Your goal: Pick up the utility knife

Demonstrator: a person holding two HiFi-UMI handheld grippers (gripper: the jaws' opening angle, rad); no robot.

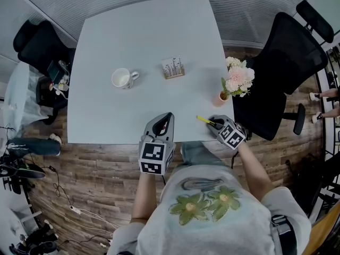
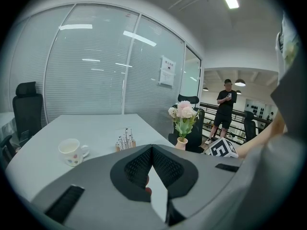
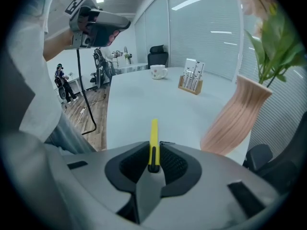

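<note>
The yellow utility knife (image 3: pixel 153 133) is a slim yellow stick with a black slider. My right gripper (image 3: pixel 153 146) is shut on its rear end, and the knife's tip points out over the table. In the head view the knife (image 1: pixel 203 120) juts left from the right gripper (image 1: pixel 213 122) over the table's near right corner, beside the vase. My left gripper (image 1: pixel 167 117) hovers at the table's front edge, with its jaws closed together on nothing. Seen from its own camera, the left gripper (image 2: pixel 152 148) faces across the table.
On the pale grey table (image 1: pixel 143 36) are a white mug (image 1: pixel 124 78), a small wooden card holder (image 1: pixel 173 68) and a pink vase with flowers (image 1: pixel 236 81) at the right edge. A black office chair (image 1: pixel 281 68) stands to the right. A person (image 2: pixel 224 110) stands in the background.
</note>
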